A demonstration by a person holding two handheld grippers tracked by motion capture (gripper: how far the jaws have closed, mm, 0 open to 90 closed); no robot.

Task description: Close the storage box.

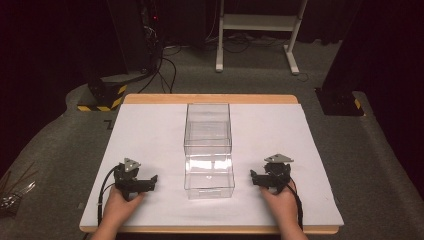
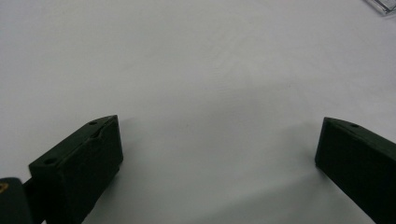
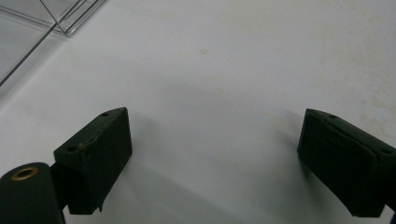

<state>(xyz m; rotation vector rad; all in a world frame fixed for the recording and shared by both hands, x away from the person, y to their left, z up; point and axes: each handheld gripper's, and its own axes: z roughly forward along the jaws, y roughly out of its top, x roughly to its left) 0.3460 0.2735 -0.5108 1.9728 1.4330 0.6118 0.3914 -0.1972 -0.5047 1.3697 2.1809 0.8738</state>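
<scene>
Two clear plastic boxes stand in line at the middle of the table: a taller one (image 1: pixel 207 127) at the back and a lower one (image 1: pixel 210 176) in front of it. My left gripper (image 1: pixel 146 182) rests on the white sheet to the left of the front box, held by a hand. In the left gripper view it (image 2: pixel 218 128) is open over bare sheet, with a box corner (image 2: pixel 384 5) at the top right. My right gripper (image 1: pixel 257 179) rests to the right of the front box. It (image 3: pixel 214 119) is open too, with a box edge (image 3: pixel 42 21) at the upper left.
A white sheet (image 1: pixel 150 135) covers the wooden table (image 1: pixel 210 98). Beyond the table, on the grey floor, are a white desk frame (image 1: pixel 257 30), black stands with yellow-black tape (image 1: pixel 102 97) and cables. Both forearms enter from the bottom edge.
</scene>
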